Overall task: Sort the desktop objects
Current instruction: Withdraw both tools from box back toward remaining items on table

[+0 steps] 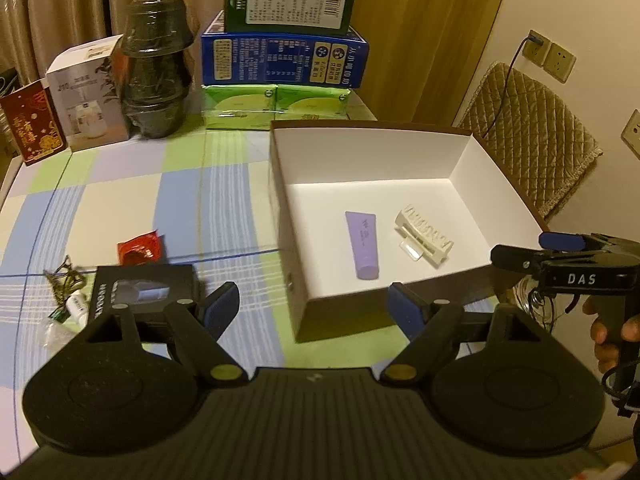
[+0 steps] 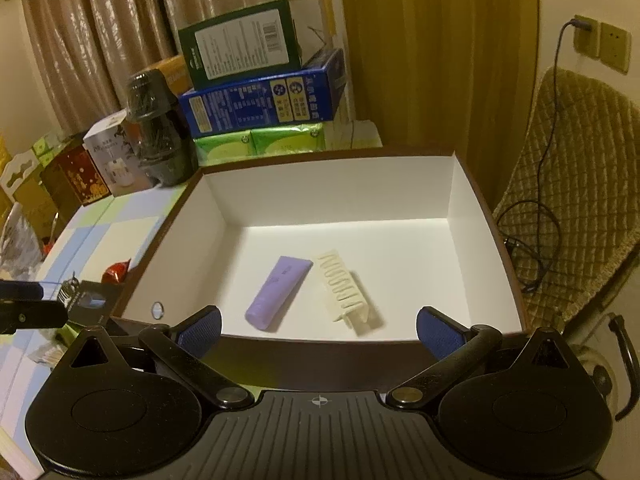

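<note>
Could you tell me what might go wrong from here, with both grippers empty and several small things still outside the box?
1. The left gripper hangs over the box's near corner; swinging left toward the black packet could clip and shift the box.
2. The tangled cord, small bottle and red wrapper lie close together, so one grab may drag a neighbour.
3. The right gripper sits close above the box's front wall and could knock it.

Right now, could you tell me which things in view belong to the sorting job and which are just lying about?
Job:
white box
purple tube and cream hair clip, inside it
red packet, black carton, small bottle, on the tablecloth

Lying about:
stacked cartons
black wrapped pots
quilted chair
</note>
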### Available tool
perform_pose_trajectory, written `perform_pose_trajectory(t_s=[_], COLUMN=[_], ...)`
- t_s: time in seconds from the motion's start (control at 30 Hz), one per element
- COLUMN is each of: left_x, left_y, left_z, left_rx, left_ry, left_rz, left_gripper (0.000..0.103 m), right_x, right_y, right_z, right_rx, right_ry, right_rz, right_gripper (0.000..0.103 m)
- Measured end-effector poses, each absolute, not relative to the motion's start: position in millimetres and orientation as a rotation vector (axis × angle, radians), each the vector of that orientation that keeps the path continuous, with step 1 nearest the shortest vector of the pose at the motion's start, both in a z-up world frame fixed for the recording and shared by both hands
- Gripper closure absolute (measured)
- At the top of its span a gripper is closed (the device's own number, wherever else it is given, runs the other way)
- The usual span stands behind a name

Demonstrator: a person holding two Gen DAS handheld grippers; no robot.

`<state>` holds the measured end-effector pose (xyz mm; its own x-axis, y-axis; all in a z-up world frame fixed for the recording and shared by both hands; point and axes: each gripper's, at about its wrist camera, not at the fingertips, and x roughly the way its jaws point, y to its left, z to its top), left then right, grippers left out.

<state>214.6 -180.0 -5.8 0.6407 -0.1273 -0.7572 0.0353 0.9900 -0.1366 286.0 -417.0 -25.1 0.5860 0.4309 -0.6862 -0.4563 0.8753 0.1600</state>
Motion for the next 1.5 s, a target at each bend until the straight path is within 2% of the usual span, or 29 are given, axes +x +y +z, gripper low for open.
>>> perform_pose_trajectory(t_s=[0.5, 1.07, 1.5], left_x=[162.7, 98.2, 81.7], left_y=[-114.7, -0.5, 49.9], left_z=[2.6, -20.1, -42.7], left_rx=[-0.112, -0.197, -0.226], left_ry=[0.868, 0.949, 0.995], left_rz=[-0.083, 0.116, 0.182], left_gripper=[0.025, 0.025, 0.025], right_x=[222.0, 175.4, 150.7], right_y=[-366.0, -261.1, -189.5], right_z=[-14.9, -46.7, -88.1], right_rx=[-0.022, -0.083, -0.201], right_ry=[0.782, 0.863, 0.889], right_rz=[0.548, 0.733, 0.881], right_gripper=[0.002, 0.002, 0.002])
